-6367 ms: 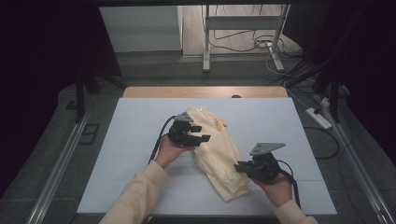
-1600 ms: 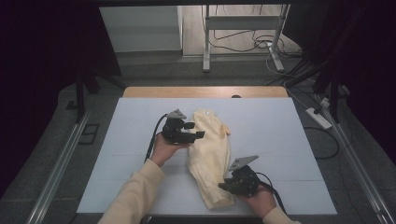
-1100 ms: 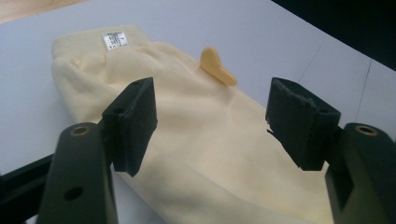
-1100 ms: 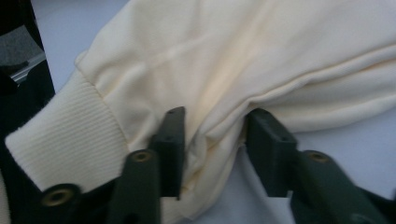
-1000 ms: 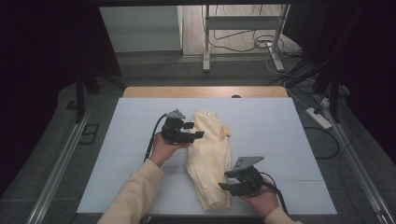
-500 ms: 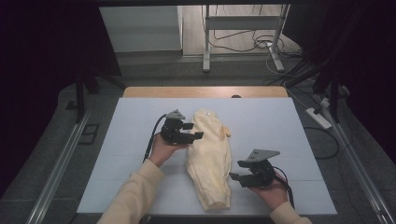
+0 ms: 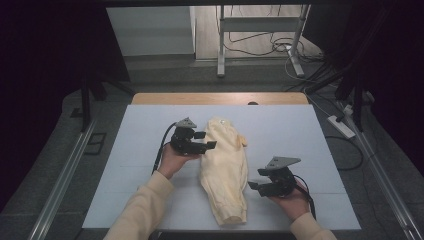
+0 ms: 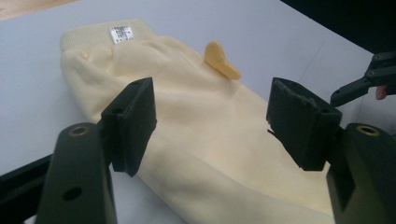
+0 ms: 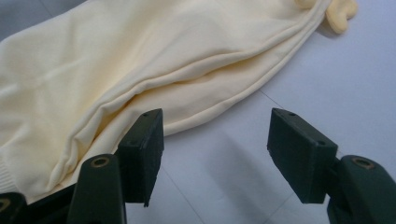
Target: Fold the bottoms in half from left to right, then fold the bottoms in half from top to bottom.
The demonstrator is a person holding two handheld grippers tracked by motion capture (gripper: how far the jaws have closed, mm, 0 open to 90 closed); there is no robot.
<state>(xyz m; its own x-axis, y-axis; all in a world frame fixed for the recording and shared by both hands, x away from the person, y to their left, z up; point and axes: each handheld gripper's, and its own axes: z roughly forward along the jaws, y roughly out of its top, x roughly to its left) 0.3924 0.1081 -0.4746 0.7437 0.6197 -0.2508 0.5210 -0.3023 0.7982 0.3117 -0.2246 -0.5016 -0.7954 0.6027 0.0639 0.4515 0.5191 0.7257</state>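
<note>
Two black two-jaw grippers, left gripper (image 7: 209,141) and right gripper (image 7: 253,184), flank the folded pale-yellow cotton garment (image 7: 226,169) mid-table, jaws wide and empty, the right's having just been opening; pinch its edges evenly before the next fold.

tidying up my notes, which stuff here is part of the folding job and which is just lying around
In the job:
- pale yellow garment
- left gripper, open
- right gripper, open
- white table

Lying about:
- power strip on the floor
- floor cables
</note>
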